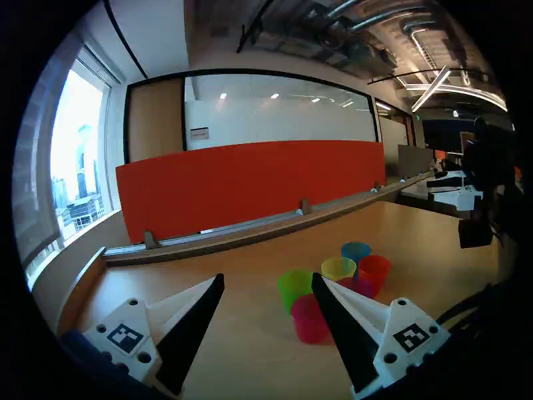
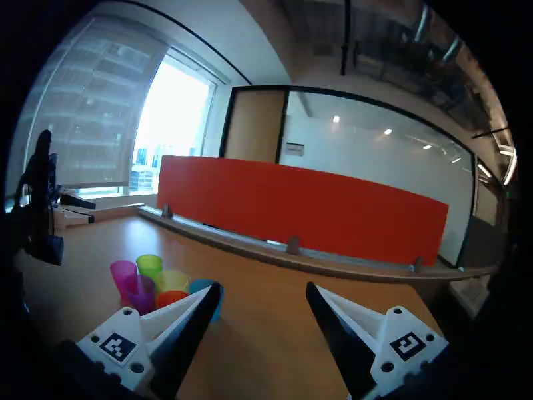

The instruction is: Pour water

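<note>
I see a table [image 1: 253, 347] under my left gripper [image 1: 266, 277]. A bunch of cups [image 1: 336, 277] stands on it, all close together, just ahead and a bit to the right. That gripper's right-hand finger [image 1: 340, 327] hides part of the nearest cup. Behind the cups, a panel [image 1: 253, 180] stands along the table's far edge. Behind the panel is a glass wall [image 1: 280, 117]. A window [image 1: 76, 160] is off to the left. From my right gripper [image 2: 262, 285], the cups sit low on the left, partly behind its left-hand finger [image 2: 190, 327].
</note>
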`<move>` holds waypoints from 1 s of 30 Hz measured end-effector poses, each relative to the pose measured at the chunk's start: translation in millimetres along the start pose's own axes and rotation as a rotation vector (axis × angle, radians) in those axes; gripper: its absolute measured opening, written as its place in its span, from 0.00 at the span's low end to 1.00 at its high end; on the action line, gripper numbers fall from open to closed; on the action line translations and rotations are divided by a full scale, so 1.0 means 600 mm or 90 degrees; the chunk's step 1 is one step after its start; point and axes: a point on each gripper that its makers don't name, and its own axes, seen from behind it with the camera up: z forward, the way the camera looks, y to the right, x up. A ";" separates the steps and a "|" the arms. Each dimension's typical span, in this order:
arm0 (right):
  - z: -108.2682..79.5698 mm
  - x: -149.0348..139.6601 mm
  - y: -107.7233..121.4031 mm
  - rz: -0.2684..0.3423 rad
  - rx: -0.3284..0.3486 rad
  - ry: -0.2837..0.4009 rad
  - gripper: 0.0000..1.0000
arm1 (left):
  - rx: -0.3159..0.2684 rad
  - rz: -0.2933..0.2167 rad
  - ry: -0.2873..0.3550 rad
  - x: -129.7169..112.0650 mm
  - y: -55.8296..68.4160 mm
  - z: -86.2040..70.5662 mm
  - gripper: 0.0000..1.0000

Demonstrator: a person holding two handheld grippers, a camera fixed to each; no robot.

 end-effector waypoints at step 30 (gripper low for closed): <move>0.106 -0.052 -0.086 -0.040 0.201 -0.185 1.00 | -0.178 0.079 -0.124 -0.023 0.042 0.121 0.97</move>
